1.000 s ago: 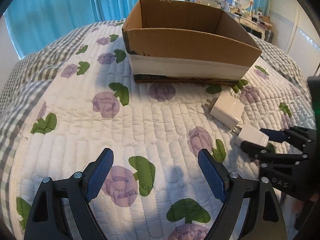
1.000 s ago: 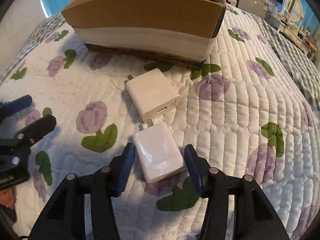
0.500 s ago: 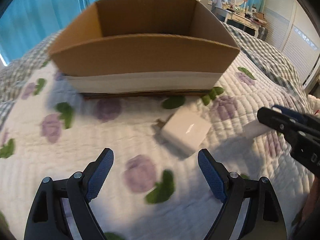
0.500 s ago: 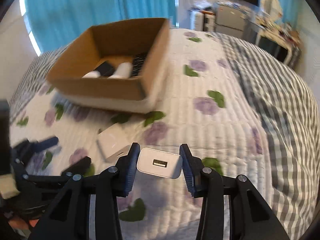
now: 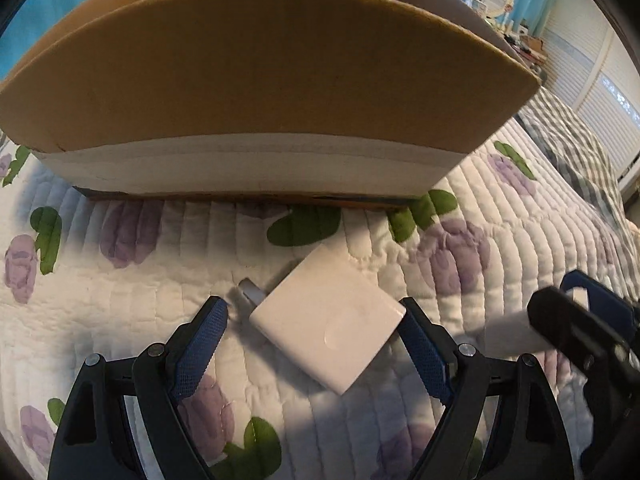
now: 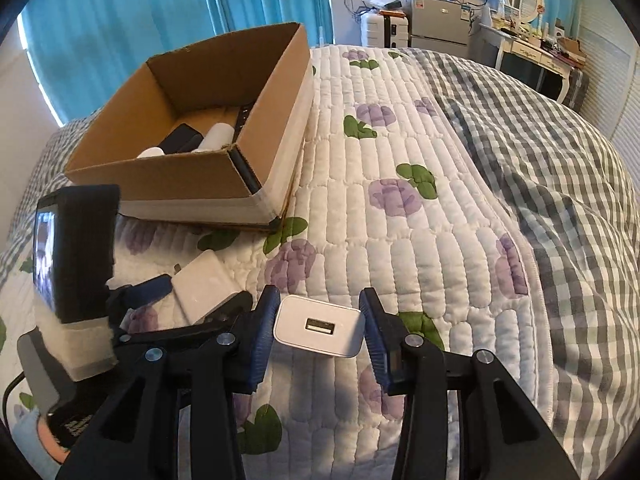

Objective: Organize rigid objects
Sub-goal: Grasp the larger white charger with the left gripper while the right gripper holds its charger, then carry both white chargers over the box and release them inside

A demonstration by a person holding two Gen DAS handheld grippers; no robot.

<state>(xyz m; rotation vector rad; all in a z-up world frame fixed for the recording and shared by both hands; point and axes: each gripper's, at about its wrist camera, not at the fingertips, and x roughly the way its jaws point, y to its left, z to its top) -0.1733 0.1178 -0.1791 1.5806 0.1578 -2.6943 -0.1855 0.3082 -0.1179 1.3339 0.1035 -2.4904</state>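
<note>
My right gripper (image 6: 319,326) is shut on a small white USB charger (image 6: 319,326) and holds it above the quilt, its port facing me. My left gripper (image 5: 316,344) is open, its blue pads either side of a larger white charger (image 5: 328,326) that lies flat on the quilt with its prongs toward the box. The same charger and left gripper show in the right wrist view (image 6: 204,286). An open cardboard box (image 6: 256,136) stands just beyond, holding several black and white items (image 6: 200,138). Its near wall (image 5: 260,80) fills the left wrist view.
The bed is covered by a white quilt with purple flowers (image 6: 400,200) and a grey checked blanket (image 6: 560,200) on the right. Blue curtains (image 6: 140,20), a dresser (image 6: 532,52) and a fridge (image 6: 440,20) stand beyond the bed.
My right gripper closed on the small charger and lifted it off the quilt. My left gripper moved forward and right until its pads straddle the larger charger.
</note>
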